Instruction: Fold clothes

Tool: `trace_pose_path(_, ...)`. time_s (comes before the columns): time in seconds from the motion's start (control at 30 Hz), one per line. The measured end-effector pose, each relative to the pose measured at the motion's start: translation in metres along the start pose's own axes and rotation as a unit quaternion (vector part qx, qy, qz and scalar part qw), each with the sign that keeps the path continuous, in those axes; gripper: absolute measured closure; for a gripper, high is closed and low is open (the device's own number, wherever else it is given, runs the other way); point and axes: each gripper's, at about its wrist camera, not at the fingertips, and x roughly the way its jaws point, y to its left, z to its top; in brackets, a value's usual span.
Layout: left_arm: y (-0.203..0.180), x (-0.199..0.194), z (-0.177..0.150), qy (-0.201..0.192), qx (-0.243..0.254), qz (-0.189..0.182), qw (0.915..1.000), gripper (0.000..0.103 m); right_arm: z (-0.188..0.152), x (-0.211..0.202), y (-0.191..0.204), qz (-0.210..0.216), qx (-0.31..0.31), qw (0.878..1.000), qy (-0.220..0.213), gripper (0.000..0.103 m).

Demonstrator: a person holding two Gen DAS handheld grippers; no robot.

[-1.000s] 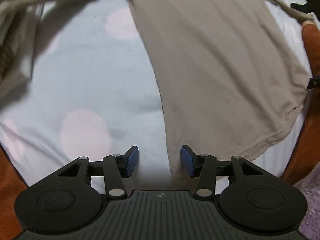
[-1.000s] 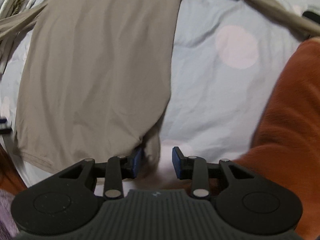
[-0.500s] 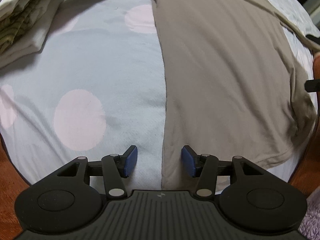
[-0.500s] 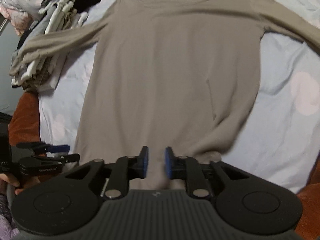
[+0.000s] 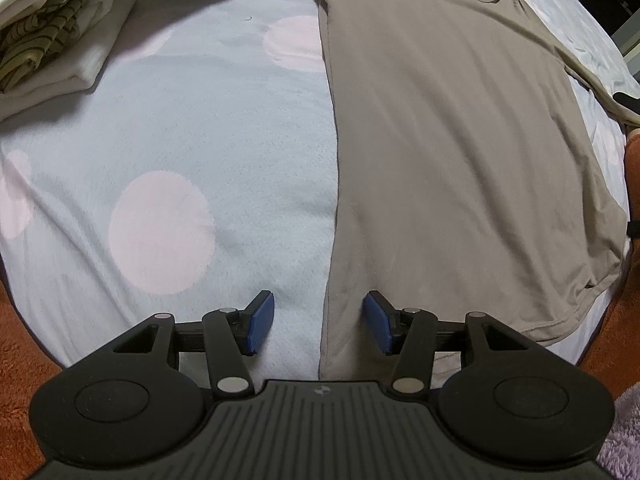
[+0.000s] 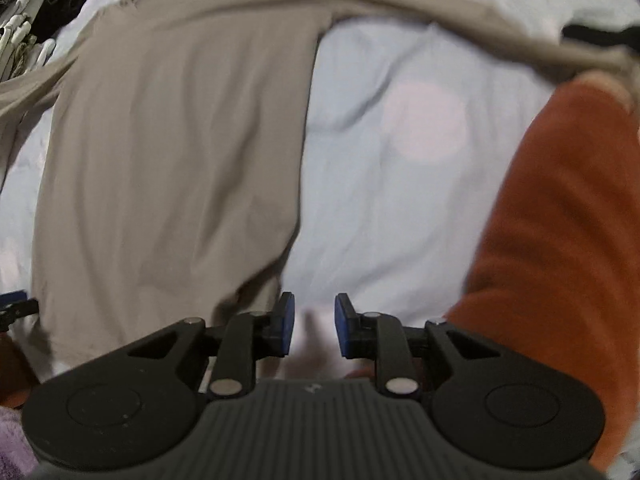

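A taupe long-sleeved shirt (image 5: 448,136) lies spread flat on a pale blue sheet with pink dots (image 5: 192,152). My left gripper (image 5: 318,322) is open, low over the shirt's bottom left corner, with the shirt's left side edge running between its blue pads. In the right wrist view the same shirt (image 6: 172,152) fills the left half, one sleeve (image 6: 460,24) stretching across the top to the right. My right gripper (image 6: 314,324) is open and empty, just right of the shirt's bottom right corner, over bare sheet.
A pile of folded white and olive striped clothes (image 5: 56,36) lies at the far left of the bed. An orange fleece blanket (image 6: 560,248) covers the right edge in the right wrist view. White hangers and dark clothes (image 6: 28,32) lie at the upper left.
My left gripper stayed open at the shirt's left hem corner while its view steadied. My right gripper swung right from over the hem's middle and opened wider, off the shirt's right corner.
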Motion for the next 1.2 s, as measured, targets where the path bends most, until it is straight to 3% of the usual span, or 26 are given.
trace_pose_path(0.07,0.001,-0.001,-0.001,-0.001,-0.001,-0.001,1.0,0.043,0.003,0.009,0.004,0.017,0.004,1.0,0.003,0.072)
trace_pose_path(0.17,0.004,-0.002,-0.003,-0.002,-0.004,-0.004,1.0,0.043,0.008,0.023,0.014,0.02,-0.004,1.0,0.006,0.073)
trace_pose_path(0.2,0.004,-0.002,-0.003,-0.002,-0.005,-0.004,1.0,0.043,0.009,0.029,0.018,0.015,-0.01,1.0,0.007,0.077)
trace_pose_path(0.27,0.004,-0.002,-0.004,-0.003,-0.006,-0.005,1.0,0.043,0.01,0.035,0.025,0.011,-0.02,1.0,0.009,0.094)
trace_pose_path(0.3,0.004,-0.002,-0.004,-0.001,-0.004,-0.005,1.0,0.043,0.01,0.035,0.028,0.011,-0.026,1.0,0.009,0.094)
trace_pose_path(0.53,0.004,0.0,-0.011,0.025,0.019,-0.008,0.9995,0.045,-0.016,-0.015,0.027,-0.006,-0.056,0.998,-0.008,0.095)
trace_pose_path(0.57,0.003,0.001,-0.012,0.026,0.022,-0.008,0.9994,0.048,-0.021,-0.023,0.024,-0.011,-0.056,0.998,-0.007,0.096)
trace_pose_path(0.63,-0.001,0.001,-0.014,0.023,0.031,-0.003,0.9992,0.073,-0.03,-0.037,0.016,-0.024,-0.053,0.998,-0.005,0.096)
trace_pose_path(0.67,-0.003,0.001,-0.015,0.02,0.034,-0.009,0.9992,0.081,-0.032,-0.044,0.01,-0.029,-0.051,0.998,-0.004,0.097)
trace_pose_path(0.7,-0.004,-0.001,-0.016,0.019,0.036,-0.02,0.999,0.1,-0.035,-0.048,0.009,-0.033,-0.048,0.998,-0.003,0.097)
trace_pose_path(0.8,-0.005,-0.011,-0.017,0.01,0.04,-0.032,0.9986,0.1,-0.045,-0.05,0.013,-0.04,-0.046,0.998,0.001,0.097)
trace_pose_path(0.83,-0.003,-0.017,-0.018,0.009,0.04,-0.03,0.9987,0.1,-0.044,-0.048,0.013,-0.045,-0.049,0.998,0.003,0.102)
trace_pose_path(1.0,0.0,-0.024,-0.019,0.026,0.06,0.008,0.9978,0.1,-0.036,-0.024,0.007,-0.041,-0.045,0.998,0.027,0.102)
trace_pose_path(1.2,0.0,-0.014,-0.018,0.039,0.055,0.018,0.9976,0.099,-0.021,-0.02,0.0,-0.058,-0.044,0.997,0.012,0.095)
